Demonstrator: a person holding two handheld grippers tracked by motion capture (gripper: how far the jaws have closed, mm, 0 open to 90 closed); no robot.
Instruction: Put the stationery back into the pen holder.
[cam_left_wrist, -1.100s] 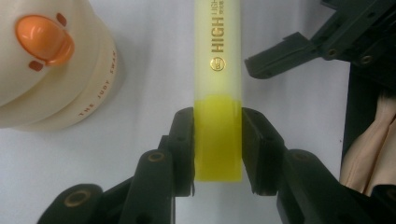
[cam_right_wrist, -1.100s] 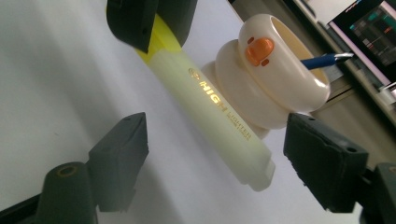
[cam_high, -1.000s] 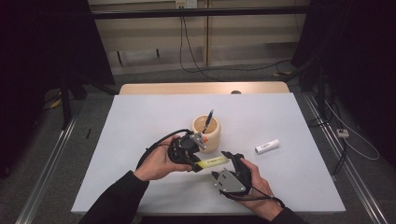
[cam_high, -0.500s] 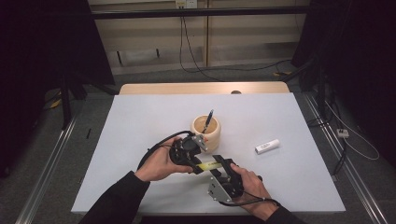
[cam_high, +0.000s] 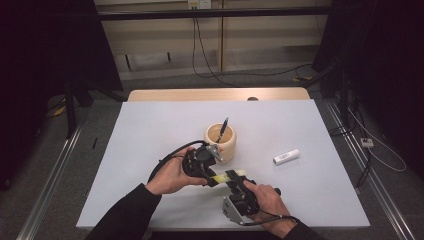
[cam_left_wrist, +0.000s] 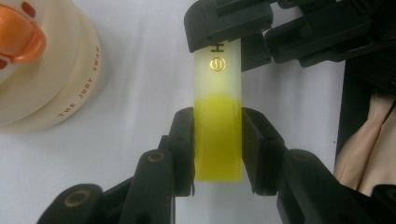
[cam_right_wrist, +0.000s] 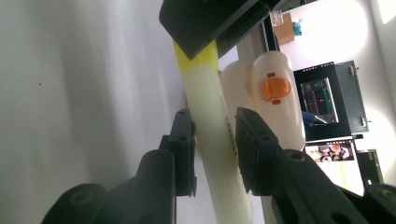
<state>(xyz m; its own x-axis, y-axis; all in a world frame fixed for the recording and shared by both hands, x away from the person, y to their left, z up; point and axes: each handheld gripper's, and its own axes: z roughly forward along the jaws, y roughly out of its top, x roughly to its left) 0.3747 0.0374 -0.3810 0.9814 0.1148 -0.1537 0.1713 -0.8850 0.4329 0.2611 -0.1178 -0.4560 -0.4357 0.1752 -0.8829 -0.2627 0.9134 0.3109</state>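
Two grippers share one yellow-and-white marker above the bench.

The marker is a flat-sided stick, bright yellow at one end and milky white at the other, with a small gold emblem on the white part. The left gripper has its jaws narrow and pressed on the yellow end. The right gripper has just been closing its jaws, which now sit against the white end on both sides. In the high view the marker spans between the two grippers, just in front of the cream duck-faced cup, over the white bench.
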